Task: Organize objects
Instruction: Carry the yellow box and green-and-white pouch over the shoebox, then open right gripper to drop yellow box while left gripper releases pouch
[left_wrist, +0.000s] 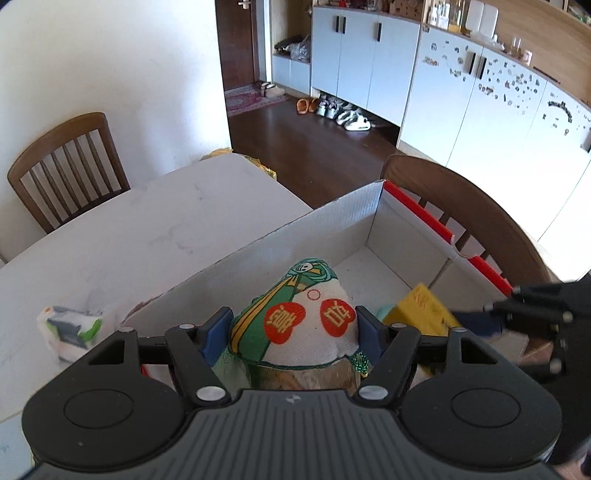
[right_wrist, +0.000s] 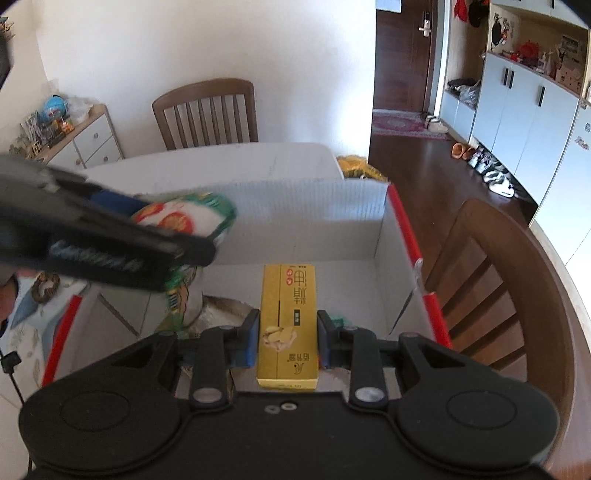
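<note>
My left gripper (left_wrist: 293, 332) is shut on a white and green cloth pouch (left_wrist: 306, 317) with red round marks, holding it over the open cardboard box (left_wrist: 295, 229). In the right wrist view the same pouch (right_wrist: 177, 218) shows blurred at the left, behind the left gripper's dark finger. My right gripper (right_wrist: 286, 339) is shut on a long yellow carton (right_wrist: 288, 325), which hangs above the box (right_wrist: 306, 206) floor. The carton's yellow corner (left_wrist: 421, 310) also appears at the right of the left wrist view, beside the right gripper's fingers (left_wrist: 480, 319).
The box with red-edged flaps (right_wrist: 406, 229) sits on a white table (left_wrist: 147, 229). A small white and green packet (left_wrist: 70, 328) lies on the table left of the box. Wooden chairs (right_wrist: 207, 110) (right_wrist: 517, 295) stand at the far side and right.
</note>
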